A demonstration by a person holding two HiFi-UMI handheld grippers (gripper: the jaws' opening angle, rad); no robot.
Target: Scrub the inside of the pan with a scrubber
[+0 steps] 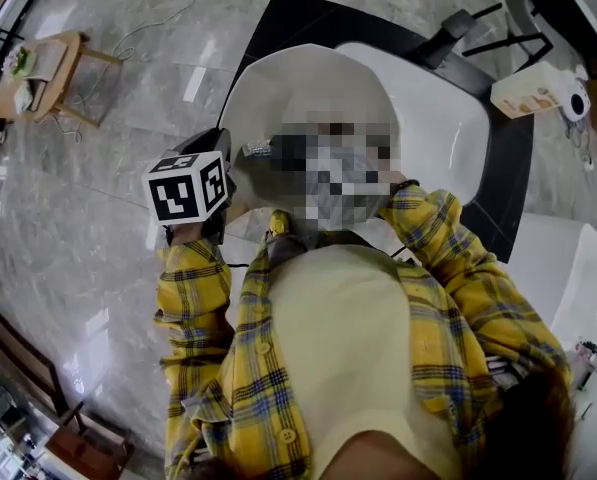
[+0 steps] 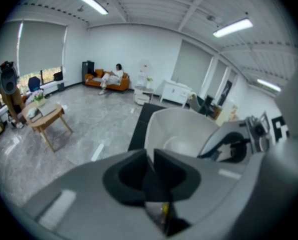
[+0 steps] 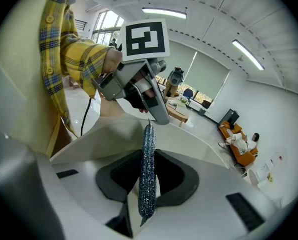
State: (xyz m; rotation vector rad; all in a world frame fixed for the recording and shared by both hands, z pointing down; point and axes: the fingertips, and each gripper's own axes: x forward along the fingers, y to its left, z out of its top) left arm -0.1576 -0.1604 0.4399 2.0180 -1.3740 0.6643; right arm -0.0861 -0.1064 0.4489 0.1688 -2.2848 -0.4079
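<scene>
Low in the left gripper view, the dark handle (image 2: 155, 186) of the pan (image 2: 181, 126) is clamped by the nearly closed left gripper (image 2: 150, 161). A glittery scrubber (image 3: 147, 176) is pinched edge-on by the right gripper (image 3: 148, 153).

Pretty bright: ceiling strip lights (image 2: 91, 2) plus windows (image 3: 105, 23), glare streaks on the glossy floor (image 1: 98, 258), heavy fisheye bending at edges, left hand-held gripper (image 2: 151, 156) blurry up close.
</scene>
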